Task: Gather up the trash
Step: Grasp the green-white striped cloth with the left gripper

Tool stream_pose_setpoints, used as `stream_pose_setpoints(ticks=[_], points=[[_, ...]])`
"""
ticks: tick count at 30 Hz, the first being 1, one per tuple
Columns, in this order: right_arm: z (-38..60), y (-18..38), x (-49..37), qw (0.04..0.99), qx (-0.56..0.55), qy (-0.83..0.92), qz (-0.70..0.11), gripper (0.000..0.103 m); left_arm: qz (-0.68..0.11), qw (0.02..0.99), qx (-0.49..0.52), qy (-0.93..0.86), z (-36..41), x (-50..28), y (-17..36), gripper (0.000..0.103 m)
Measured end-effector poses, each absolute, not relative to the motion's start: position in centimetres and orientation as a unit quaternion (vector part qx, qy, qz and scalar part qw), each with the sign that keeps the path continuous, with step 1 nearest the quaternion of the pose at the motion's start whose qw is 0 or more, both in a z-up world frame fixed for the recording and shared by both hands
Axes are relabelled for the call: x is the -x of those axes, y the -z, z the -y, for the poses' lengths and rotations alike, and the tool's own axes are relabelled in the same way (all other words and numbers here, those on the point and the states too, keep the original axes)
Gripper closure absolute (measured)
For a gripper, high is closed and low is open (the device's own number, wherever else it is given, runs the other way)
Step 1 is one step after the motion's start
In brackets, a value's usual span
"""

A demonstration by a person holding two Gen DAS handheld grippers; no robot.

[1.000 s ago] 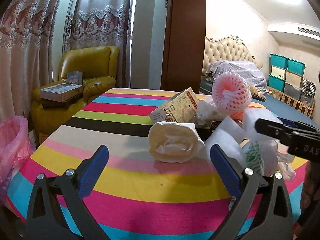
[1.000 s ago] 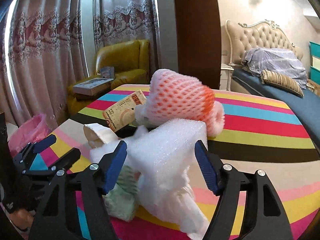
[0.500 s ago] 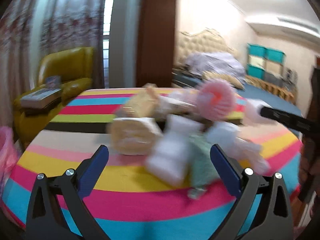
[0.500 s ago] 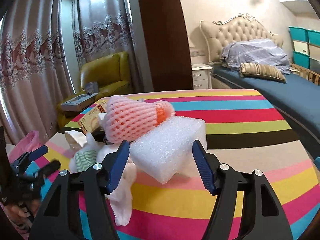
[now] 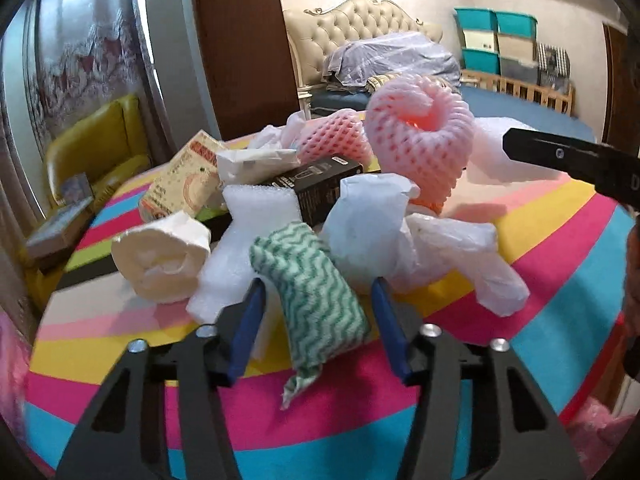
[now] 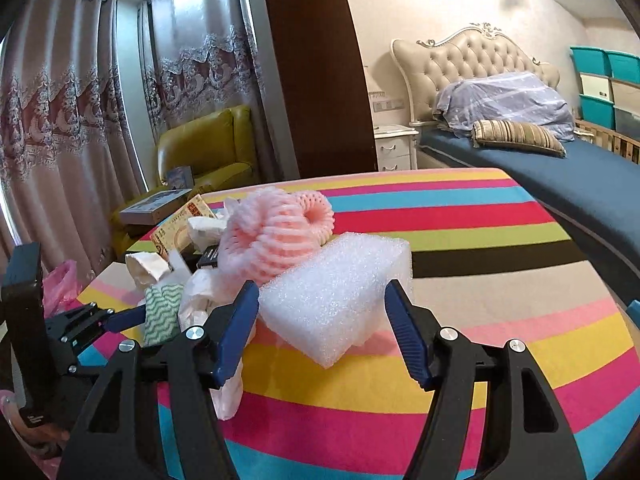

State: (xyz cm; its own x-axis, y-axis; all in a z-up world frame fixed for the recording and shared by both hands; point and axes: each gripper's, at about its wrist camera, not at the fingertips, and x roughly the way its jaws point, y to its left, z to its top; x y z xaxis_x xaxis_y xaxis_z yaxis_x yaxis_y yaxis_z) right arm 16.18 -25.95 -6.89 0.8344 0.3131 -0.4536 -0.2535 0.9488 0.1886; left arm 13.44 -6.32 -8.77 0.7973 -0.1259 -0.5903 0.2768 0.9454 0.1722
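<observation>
A heap of trash lies on the striped table (image 5: 540,240). In the left wrist view, my left gripper (image 5: 318,326) is open around a green-and-white wavy cloth (image 5: 316,292), its jaws narrowed on either side of it. Behind the cloth lie a paper roll (image 5: 164,262), white foam (image 5: 256,216), a black box (image 5: 316,188), a printed carton (image 5: 182,184) and pink foam nets (image 5: 416,148). In the right wrist view, my right gripper (image 6: 322,328) is open around a white foam block (image 6: 336,300), not touching it.
A pink bag (image 6: 60,286) hangs at the table's left edge. A yellow armchair (image 6: 208,152) with books stands behind the table. A bed (image 6: 540,160) and teal storage boxes (image 6: 604,84) are at the right. Curtains cover the left wall.
My left gripper has swung right and forward to the green cloth, and its jaws have narrowed around it. My right gripper has pulled back a little from the foam block.
</observation>
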Motion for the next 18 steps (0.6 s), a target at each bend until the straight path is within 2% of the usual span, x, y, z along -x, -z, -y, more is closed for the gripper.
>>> stream_pose_setpoints(ticks=[1, 3, 18], points=[[25.8, 6.9, -16.1, 0.955, -0.060, -0.150, -0.248, 0.041, -0.298, 0.940, -0.131, 0.106, 6.6, -13.5, 8.8, 0.076], [25.4, 7.0, -15.7, 0.955, -0.054, -0.155, -0.247, 0.041, -0.298, 0.940, -0.127, 0.110, 6.3, -13.7, 8.6, 0.078], [24.1, 6.1, -12.1, 0.966, -0.024, -0.166, -0.199, 0.041, -0.233, 0.965, -0.108, 0.058, 4.0, -8.9, 5.7, 0.079]])
